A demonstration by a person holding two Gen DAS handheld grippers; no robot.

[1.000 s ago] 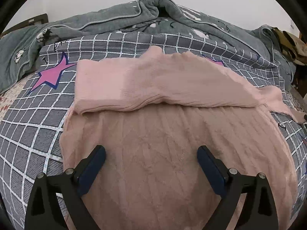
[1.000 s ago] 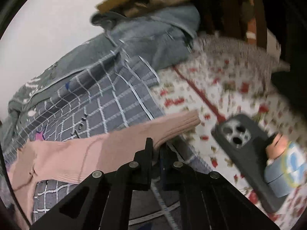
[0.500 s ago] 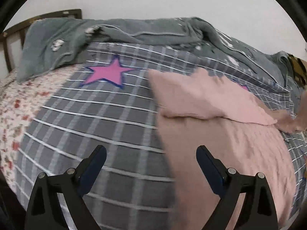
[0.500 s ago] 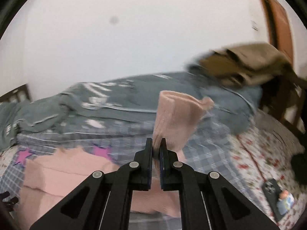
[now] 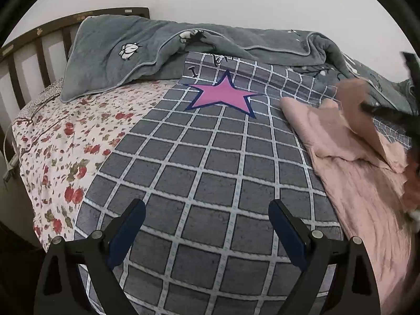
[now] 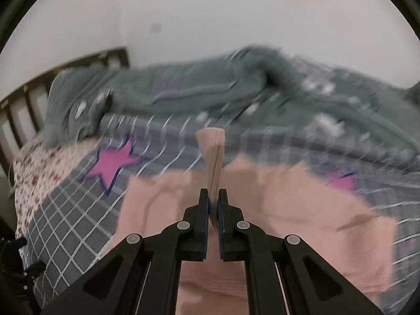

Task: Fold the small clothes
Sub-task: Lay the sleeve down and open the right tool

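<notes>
In your left wrist view, your left gripper (image 5: 207, 225) has its jaws wide apart with nothing between them, over the grey checked blanket (image 5: 210, 170) on the bed. The pink sweater (image 5: 362, 183) lies on that blanket, off to the right.

In your right wrist view, your right gripper (image 6: 214, 204) has its jaws closed tight on a pink sleeve (image 6: 214, 157), lifted above the sweater's body.

Pink sweater (image 5: 351, 183) on grey white-checked blanket (image 5: 210, 173) (magenta star (image 5: 223, 95)), red-flowered sheet (image 5: 65, 141), grey-green quilt (image 5: 136, 50).
</notes>
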